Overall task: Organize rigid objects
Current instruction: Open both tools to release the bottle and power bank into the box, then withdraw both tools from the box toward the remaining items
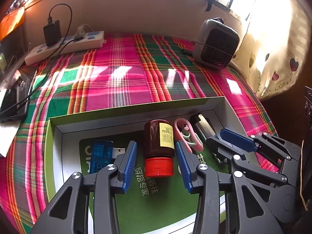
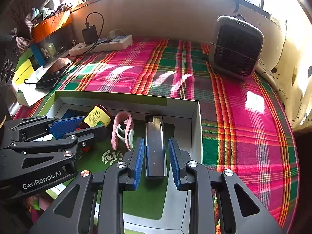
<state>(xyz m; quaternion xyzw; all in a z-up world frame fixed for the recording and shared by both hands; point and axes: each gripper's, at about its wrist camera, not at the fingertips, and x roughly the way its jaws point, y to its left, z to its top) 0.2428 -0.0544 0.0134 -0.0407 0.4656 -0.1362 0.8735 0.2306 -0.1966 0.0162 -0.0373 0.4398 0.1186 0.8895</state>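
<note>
Looking steeply down from close above each gripper, side by side, both sharing the box (image 1: 136, 108) (image 2: 124, 97) and plaid cloth (image 1: 120, 74) (image 2: 243, 128).

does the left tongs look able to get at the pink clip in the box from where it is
Probably yes: the pink clip lies uncovered just right of the brown bottle, which sits loose between the open left tongs; a small sideways shift should do.
</note>
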